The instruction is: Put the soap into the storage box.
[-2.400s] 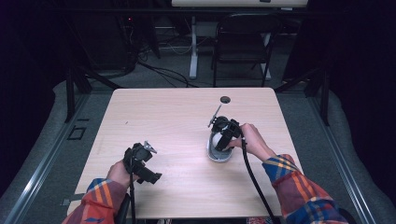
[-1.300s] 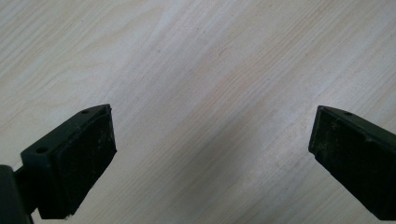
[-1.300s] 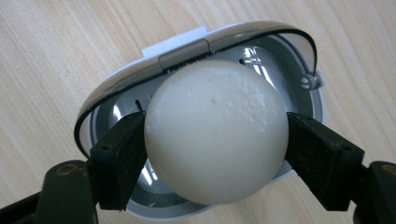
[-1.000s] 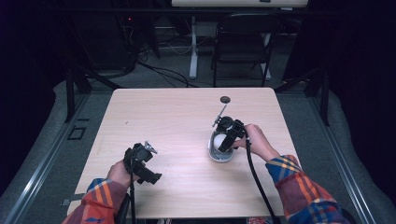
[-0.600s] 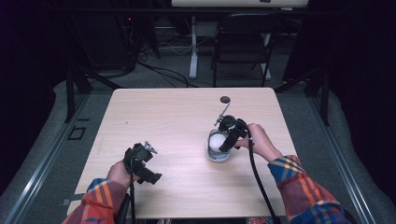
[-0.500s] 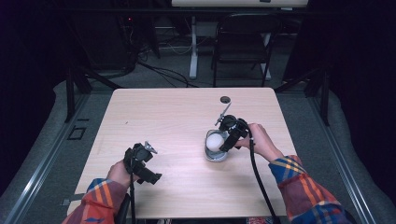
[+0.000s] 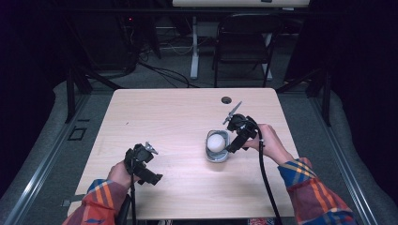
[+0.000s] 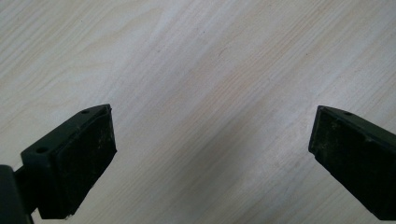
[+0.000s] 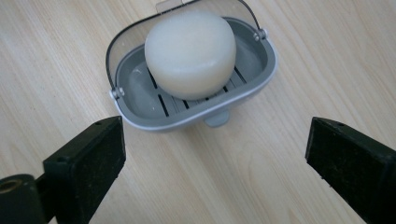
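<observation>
Right gripper (image 9: 215, 158) risen (jaws just opening), soap dish (image 9: 187, 112) ahead

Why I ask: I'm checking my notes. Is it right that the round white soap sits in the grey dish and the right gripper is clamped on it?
Not quite. The soap sits in the dish, but the right gripper has just opened, its jaws apart and empty, as the right gripper view shows.

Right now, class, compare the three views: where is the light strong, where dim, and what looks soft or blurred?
High view: table lit, surroundings dark, slightly soft. Right gripper view: bright, even light; soap and soap dish sharp, faint shadow under the dish, the near tongs dark. Left gripper view: wood grain clear, tongs dark.
</observation>
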Tool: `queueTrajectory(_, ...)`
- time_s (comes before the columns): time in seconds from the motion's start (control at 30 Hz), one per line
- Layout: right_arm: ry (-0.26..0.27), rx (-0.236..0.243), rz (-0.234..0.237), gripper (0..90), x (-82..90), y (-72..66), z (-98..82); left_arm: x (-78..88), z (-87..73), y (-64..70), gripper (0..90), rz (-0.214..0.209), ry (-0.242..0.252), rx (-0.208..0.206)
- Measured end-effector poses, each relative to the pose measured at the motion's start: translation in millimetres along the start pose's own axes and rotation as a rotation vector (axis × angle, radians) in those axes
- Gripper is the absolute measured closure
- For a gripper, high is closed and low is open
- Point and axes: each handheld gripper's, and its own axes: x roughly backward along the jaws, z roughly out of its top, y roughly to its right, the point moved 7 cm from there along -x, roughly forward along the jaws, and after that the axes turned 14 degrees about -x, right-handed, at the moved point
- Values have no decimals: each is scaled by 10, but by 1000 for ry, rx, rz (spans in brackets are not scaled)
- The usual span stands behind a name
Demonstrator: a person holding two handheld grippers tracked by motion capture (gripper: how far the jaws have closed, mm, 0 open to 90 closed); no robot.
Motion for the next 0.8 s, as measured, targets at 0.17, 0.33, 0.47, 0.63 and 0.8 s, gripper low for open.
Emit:
queueTrajectory(0.17,8,-5,-18,32,104,37,-149,0,0,0,6,-1,0,-1)
queueTrajectory(0.33,8,-14,-38,23,155,61,-336,1,1,2,7,-3,-3,-2)
queueTrajectory(0.47,-3,-19,-51,19,173,88,-482,-1,2,2,6,-3,-4,-3)
queueTrajectory(0.63,-28,-36,-64,13,147,131,-678,1,2,4,6,-4,-4,-3)
queueTrajectory(0.8,-70,-58,-72,0,65,153,-904,2,4,5,6,-5,-2,-4)
